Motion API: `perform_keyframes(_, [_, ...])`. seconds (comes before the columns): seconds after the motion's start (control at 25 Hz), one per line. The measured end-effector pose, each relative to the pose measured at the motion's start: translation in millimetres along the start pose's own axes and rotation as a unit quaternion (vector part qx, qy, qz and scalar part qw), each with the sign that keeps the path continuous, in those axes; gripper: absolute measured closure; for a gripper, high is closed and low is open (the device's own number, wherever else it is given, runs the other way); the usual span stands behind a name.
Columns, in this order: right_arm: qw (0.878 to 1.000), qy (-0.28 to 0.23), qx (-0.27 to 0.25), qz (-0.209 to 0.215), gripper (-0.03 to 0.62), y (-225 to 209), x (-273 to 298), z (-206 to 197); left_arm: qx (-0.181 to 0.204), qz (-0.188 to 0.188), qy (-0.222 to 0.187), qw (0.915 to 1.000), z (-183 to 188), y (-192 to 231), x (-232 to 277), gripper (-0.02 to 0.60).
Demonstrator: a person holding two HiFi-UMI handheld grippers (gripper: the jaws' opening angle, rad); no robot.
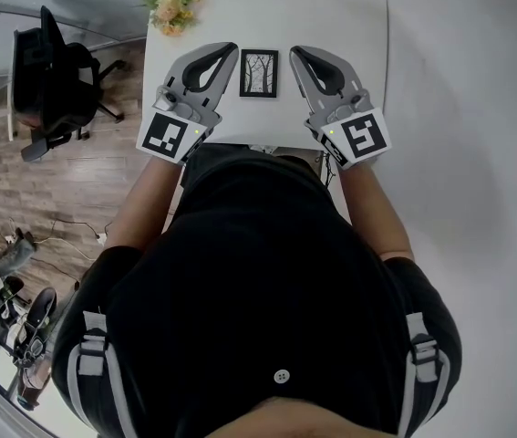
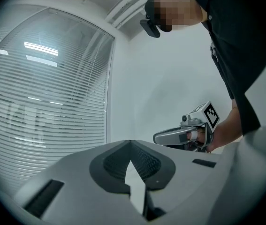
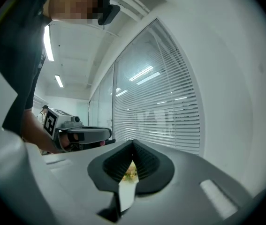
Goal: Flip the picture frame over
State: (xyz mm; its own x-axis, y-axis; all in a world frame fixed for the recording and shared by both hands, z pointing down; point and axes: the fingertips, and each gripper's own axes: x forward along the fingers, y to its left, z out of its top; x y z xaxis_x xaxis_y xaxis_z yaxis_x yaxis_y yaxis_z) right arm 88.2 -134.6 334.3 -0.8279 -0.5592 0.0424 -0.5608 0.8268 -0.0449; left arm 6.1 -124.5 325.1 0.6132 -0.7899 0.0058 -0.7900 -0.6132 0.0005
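A small black picture frame (image 1: 259, 73) lies flat on the white table (image 1: 331, 16), its picture of bare trees facing up. My left gripper (image 1: 232, 50) rests just left of the frame, shut and holding nothing. On the frame's other side sits my right gripper (image 1: 295, 52), also shut and holding nothing. The frame is touched by neither. In the left gripper view the jaws (image 2: 131, 143) meet at their tips, and the right gripper (image 2: 184, 135) shows beyond them. The right gripper view has its tips (image 3: 133, 142) together, with the left gripper (image 3: 83, 134) beyond. The frame is hidden in both gripper views.
A bunch of yellow and pink flowers (image 1: 174, 5) lies at the table's far left corner and shows through the right jaws (image 3: 129, 173). A black office chair (image 1: 57, 80) stands on the wooden floor to the left. Window blinds (image 2: 39, 111) and a white wall surround the table.
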Motion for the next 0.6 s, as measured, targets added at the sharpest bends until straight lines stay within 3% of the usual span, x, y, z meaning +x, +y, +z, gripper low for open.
perform_keyframes(0.6, [1.0,0.004,0.005,-0.004,0.583,8.4,-0.6,-6.9,0.004,0.0,0.0,1.0,-5.3,1.9,-10.2,0.577])
